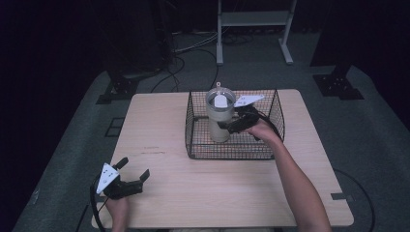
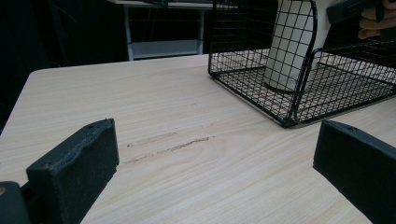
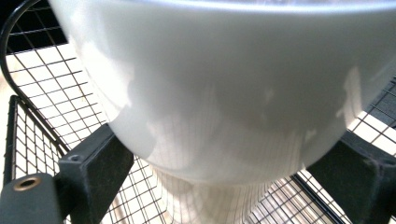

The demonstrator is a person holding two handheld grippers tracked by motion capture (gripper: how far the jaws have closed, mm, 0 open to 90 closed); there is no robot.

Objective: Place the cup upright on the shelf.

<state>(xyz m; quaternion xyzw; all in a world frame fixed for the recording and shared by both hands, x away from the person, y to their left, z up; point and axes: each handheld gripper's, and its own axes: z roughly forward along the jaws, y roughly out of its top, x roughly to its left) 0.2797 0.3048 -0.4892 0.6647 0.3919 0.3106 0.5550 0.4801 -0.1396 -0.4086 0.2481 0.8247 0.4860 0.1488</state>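
My right tool (image 1: 231, 125) pinched one smooth, cream tumbler (image 1: 218, 121) standing upright inside the single black wire basket (image 1: 232, 150). My left tool (image 1: 131, 170), jaws spread, rested on the pale wood-grain worktop (image 1: 203, 188).

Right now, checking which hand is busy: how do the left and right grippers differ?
The left gripper rests low over the bare wooden table, jaws wide open and holding nothing; the right gripper reaches into the black wire basket, its jaws on either side of the cream tumbler. The left is near the table's front corner, the right farther back. Both have black jaws and a grey plate.
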